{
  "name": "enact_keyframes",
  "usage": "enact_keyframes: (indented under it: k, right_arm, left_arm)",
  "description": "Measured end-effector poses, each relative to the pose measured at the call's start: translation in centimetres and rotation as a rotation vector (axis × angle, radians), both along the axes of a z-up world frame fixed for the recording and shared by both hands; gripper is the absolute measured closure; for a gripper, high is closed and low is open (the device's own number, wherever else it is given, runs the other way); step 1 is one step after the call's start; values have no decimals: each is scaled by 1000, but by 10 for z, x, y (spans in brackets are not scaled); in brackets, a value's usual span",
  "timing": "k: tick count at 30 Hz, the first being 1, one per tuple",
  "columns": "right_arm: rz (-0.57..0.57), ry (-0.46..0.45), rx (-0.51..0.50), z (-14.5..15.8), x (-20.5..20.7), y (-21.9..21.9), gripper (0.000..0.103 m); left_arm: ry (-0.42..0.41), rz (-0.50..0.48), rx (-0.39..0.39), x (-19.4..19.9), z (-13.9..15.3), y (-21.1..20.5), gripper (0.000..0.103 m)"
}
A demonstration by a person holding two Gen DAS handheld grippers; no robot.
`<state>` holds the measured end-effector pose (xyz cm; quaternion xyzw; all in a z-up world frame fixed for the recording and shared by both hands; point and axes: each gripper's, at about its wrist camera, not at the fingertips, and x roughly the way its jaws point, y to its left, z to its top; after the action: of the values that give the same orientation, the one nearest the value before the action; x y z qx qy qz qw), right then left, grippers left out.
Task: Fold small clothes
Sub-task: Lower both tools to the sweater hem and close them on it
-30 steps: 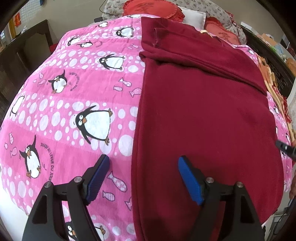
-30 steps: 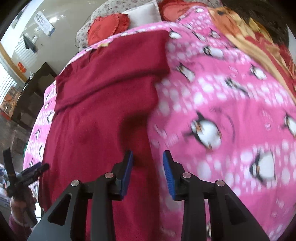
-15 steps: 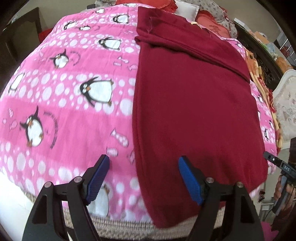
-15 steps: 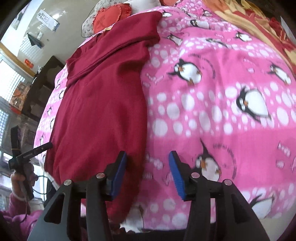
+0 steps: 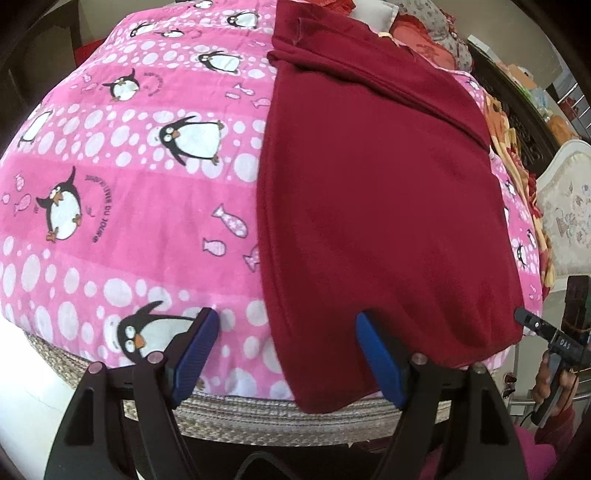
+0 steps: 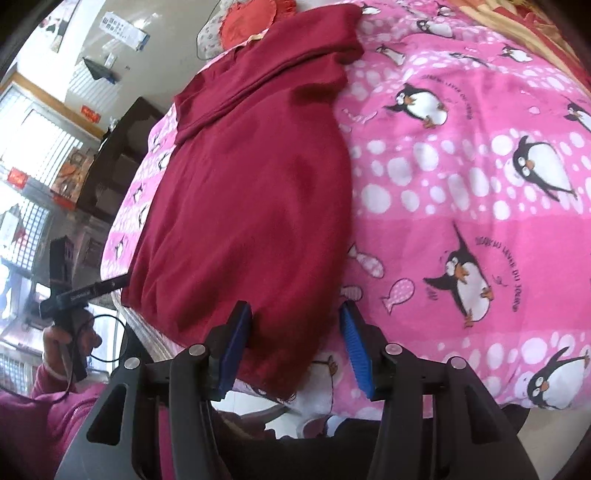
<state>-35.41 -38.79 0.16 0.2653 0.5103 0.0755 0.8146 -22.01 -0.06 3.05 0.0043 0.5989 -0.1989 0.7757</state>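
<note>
A dark red garment (image 5: 376, 199) lies flat on the pink penguin blanket (image 5: 122, 192), its sleeve folded across the far end and its hem at the near bed edge. My left gripper (image 5: 286, 354) is open and empty, hovering over the hem's left corner. In the right wrist view the same garment (image 6: 251, 192) lies left of centre. My right gripper (image 6: 295, 343) is open and empty, its jaws straddling the hem's right corner. The left gripper (image 6: 70, 295) shows at far left there, and the right gripper (image 5: 546, 328) shows at far right in the left view.
The bed's woven edge (image 5: 258, 417) runs just below the hem. Red cushions (image 6: 251, 22) and a patterned pillow lie at the head of the bed. A dark cabinet (image 6: 114, 155) stands beside the bed. An orange patterned cloth (image 5: 517, 147) lies along the right side.
Both grippers have drawn back toward the near bed edge, down to the garment's hem. The right gripper's jaws have opened wider. The garment has not moved.
</note>
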Motion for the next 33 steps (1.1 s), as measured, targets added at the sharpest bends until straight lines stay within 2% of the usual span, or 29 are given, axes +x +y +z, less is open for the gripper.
enact_keyframes:
  k: [13,18,23,27,33]
  right_arm:
    - [19,-5,25,-7,5,5,77]
    - [28,-26,52,-7,4,6,61]
    - [42,-31,48,-6,5,9,58]
    - [20,-41,90,-8,4,5,57]
    - [18,-27,114,-10,5,-1,56]
  left_arm:
    - [-14,-42,46,-1,-8,-20,6]
    - [0,-68,51,3,-12,-35,2]
    - [25,-75,33,8,-12,-43,2]
    - [43,-70,12,9,-9,-28,5]
    - [31,-70,32,7,-5,-19,25]
